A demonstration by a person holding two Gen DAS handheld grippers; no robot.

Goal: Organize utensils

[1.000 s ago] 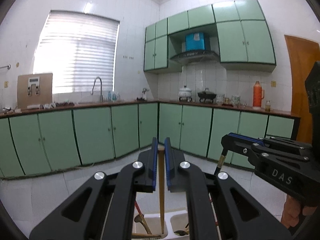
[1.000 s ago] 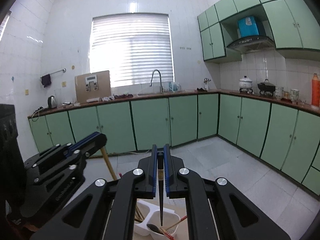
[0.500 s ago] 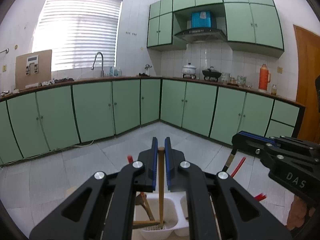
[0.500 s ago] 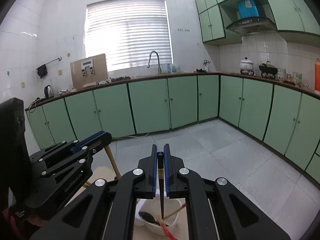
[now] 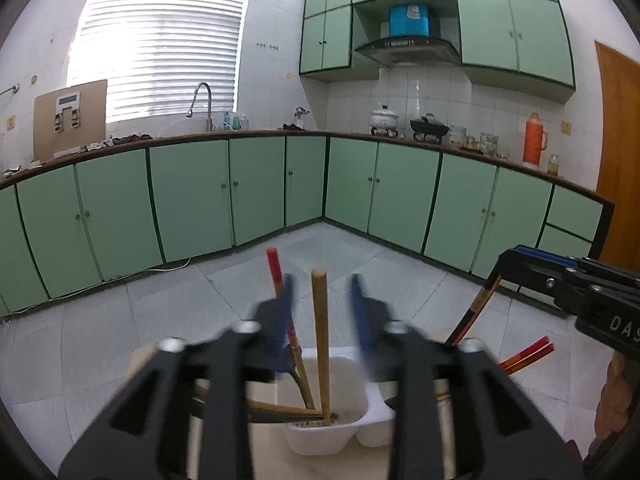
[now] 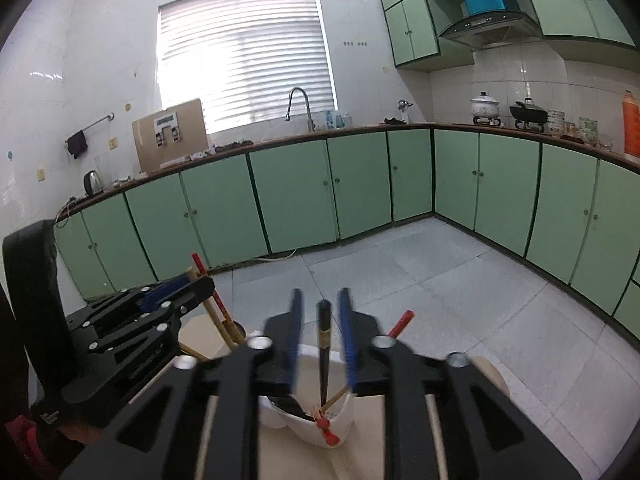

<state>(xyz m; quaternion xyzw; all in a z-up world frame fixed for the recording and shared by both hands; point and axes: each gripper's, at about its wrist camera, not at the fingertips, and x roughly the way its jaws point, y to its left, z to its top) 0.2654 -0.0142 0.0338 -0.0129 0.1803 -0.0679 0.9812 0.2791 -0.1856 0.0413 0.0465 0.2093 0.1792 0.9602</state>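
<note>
Green cabinet doors are running along the far walls while, low in front, a pale surface (image 5: pixel 140 360) is carrying a white divided holder (image 5: pixel 324 432).

On the left, the left gripper (image 5: pixel 320 312) is opening its fingers. The wooden stick (image 5: pixel 321 344) is standing free in the gap between them, with no pad pressing on it, and its foot is resting in the holder's left compartment beside a red-tipped chopstick (image 5: pixel 276 276) leaning there already. The stick is standing nearly upright with nothing propping it, so I am expecting it may tip against a finger and get dragged out if the hand is pulling back at a slant.

On the right, the right gripper (image 6: pixel 320 336) is opening too, with the dark chopstick (image 6: pixel 323 356) loose between its parted fingers and its tip down in the right compartment (image 6: pixel 336 420) among red and wooden pieces. The two grippers are working close together, so one could be nudging the other's utensil. The light holder might also be sliding or rocking if either finger catches its rim.
</note>
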